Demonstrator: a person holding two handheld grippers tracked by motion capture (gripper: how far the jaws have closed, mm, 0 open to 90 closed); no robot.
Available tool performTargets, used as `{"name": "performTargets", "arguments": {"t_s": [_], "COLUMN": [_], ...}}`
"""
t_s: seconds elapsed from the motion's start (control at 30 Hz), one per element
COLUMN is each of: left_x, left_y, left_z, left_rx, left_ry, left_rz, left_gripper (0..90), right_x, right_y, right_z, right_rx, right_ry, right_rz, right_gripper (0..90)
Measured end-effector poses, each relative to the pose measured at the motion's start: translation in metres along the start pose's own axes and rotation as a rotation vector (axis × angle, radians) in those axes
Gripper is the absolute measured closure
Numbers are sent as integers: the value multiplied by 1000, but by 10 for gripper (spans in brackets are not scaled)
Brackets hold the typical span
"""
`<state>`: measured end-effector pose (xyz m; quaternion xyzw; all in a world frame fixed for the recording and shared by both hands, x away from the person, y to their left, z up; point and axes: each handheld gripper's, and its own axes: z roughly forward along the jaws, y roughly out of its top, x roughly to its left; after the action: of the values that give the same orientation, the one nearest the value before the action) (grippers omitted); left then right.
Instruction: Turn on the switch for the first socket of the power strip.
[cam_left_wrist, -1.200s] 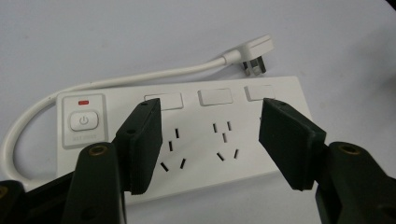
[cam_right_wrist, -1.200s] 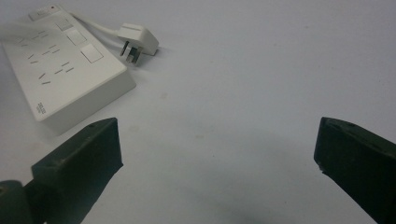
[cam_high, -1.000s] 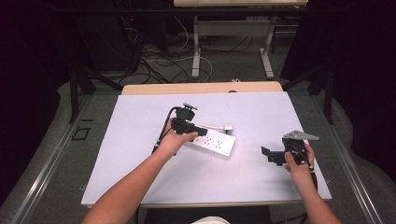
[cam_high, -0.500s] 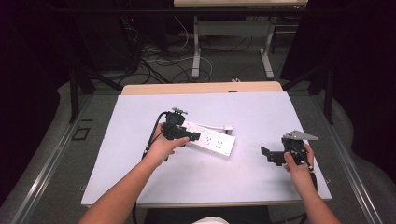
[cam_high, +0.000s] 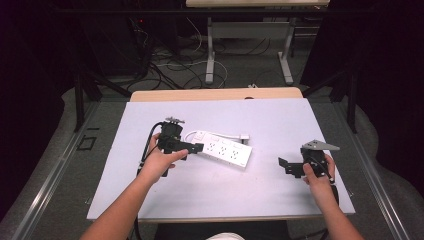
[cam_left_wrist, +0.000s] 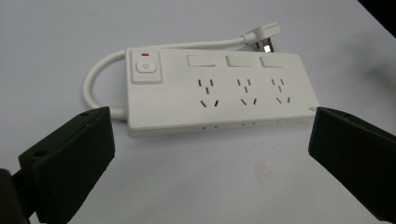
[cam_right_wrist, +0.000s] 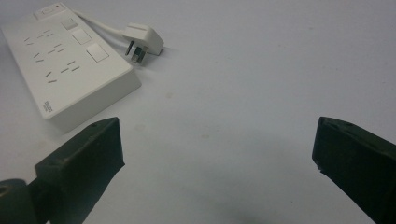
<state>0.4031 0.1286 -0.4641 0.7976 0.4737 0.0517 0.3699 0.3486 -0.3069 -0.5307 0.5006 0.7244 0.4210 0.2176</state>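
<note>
A white power strip (cam_high: 222, 149) lies flat in the middle of the white table (cam_high: 210, 195), its short cord looped back and its plug (cam_high: 244, 136) resting behind it. My left gripper (cam_high: 192, 148) stands open just left of the strip's switch end. In the left gripper view the strip (cam_left_wrist: 215, 91) lies ahead of the open left gripper (cam_left_wrist: 210, 151), its jaws wide apart and holding nothing. My right gripper (cam_high: 287, 166) is open well to the right of the strip. In the right gripper view, strip (cam_right_wrist: 65, 65) and plug (cam_right_wrist: 144, 39) sit at upper left, beyond the empty right gripper (cam_right_wrist: 217, 144).
A wooden strip (cam_high: 215, 94) runs along the table's far edge. Beyond it, tangled cables (cam_high: 170, 65) lie on the floor around the legs of another desk (cam_high: 210, 55). Bare table surface lies in front of the strip and between the two grippers.
My left gripper has drawn back to the left, off the power strip's end. The strip and the right gripper stay where they were.
</note>
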Motion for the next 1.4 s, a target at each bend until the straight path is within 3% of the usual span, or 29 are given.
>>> {"name": "performTargets", "arguments": {"t_s": [0.23, 0.43, 0.77, 1.07, 1.33, 1.4], "left_x": [15, 31, 57, 76, 90, 93], "left_y": [-7, -15, -34, -58, -78, -83], "left_z": [-19, -35, -61, -72, -72, -71], "left_rx": [-35, -84, -138, -186, -201, -210], "left_ry": [-2, 35, 61, 106, 182, 184], "left_rz": [-56, -81, -127, -168, -171, -180], "left_gripper": [4, 4, 4, 5, 6, 6], "right_x": [0, -1, -1, -2, -2, -2], "right_y": [0, 0, 0, 0, -1, -1], "right_z": [0, -1, -2, -2, -2, -2], "right_rx": [-3, -2, -3, -3, -3, -2], "right_ry": [0, 0, -3, -10, -5, -6], "right_rz": [-2, -1, 7, 5, 7, 10], "right_gripper": [14, 14, 14, 14, 14, 14]}}
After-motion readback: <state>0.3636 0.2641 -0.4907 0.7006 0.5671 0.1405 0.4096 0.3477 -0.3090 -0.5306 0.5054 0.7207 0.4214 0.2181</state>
